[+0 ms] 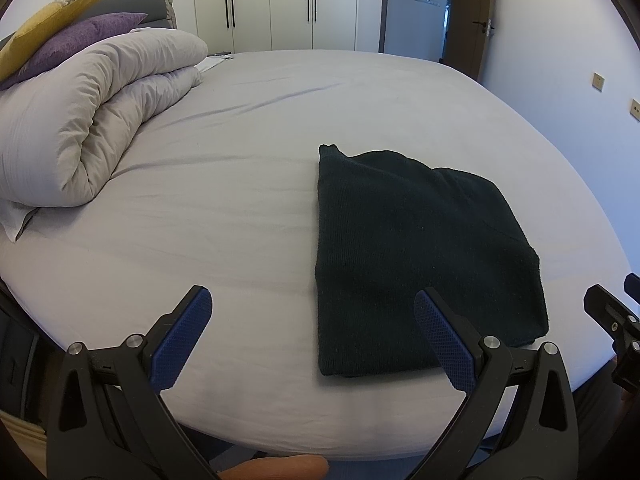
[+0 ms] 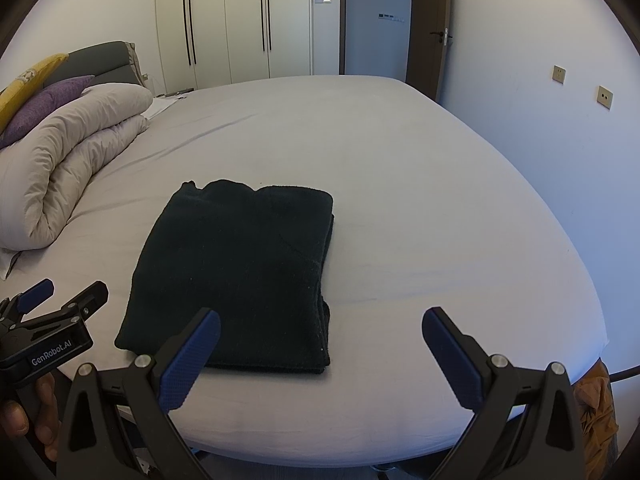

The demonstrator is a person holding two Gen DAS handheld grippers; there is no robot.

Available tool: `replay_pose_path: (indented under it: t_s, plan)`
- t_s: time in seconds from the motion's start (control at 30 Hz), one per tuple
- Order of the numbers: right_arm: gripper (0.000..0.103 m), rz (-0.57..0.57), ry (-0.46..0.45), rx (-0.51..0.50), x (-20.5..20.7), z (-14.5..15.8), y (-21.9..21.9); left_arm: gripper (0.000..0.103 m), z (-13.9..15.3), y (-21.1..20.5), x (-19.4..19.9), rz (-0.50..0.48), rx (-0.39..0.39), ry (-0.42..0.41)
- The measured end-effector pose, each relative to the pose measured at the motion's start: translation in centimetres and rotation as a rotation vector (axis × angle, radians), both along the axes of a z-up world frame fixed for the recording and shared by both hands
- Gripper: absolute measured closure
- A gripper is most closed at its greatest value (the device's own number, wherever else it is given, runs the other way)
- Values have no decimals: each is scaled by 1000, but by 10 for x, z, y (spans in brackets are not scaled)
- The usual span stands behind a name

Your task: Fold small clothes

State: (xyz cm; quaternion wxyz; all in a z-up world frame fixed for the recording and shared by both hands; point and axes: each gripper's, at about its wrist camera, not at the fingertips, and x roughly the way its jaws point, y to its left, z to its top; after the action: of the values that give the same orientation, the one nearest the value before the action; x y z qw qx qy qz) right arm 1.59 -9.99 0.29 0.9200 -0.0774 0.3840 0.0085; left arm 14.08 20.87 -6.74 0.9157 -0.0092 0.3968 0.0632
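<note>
A dark knit garment lies folded into a flat rectangle on the bed's grey sheet, near the front edge. It also shows in the right wrist view. My left gripper is open and empty, held above the front edge just left of the garment, its right finger over the garment's near corner. My right gripper is open and empty, held over the garment's near right corner. The left gripper also shows at the left of the right wrist view.
A rolled beige duvet with a purple pillow and a yellow pillow lies at the back left. White wardrobes and an open door stand behind the bed. An orange cloth hangs at the lower right.
</note>
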Motion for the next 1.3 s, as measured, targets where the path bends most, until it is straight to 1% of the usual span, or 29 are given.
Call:
replay_pose_path:
  t_s: [1.3]
  plan:
    - [0, 2, 3, 2, 1, 0, -1, 0, -6, -1, -1, -11, -6, 11]
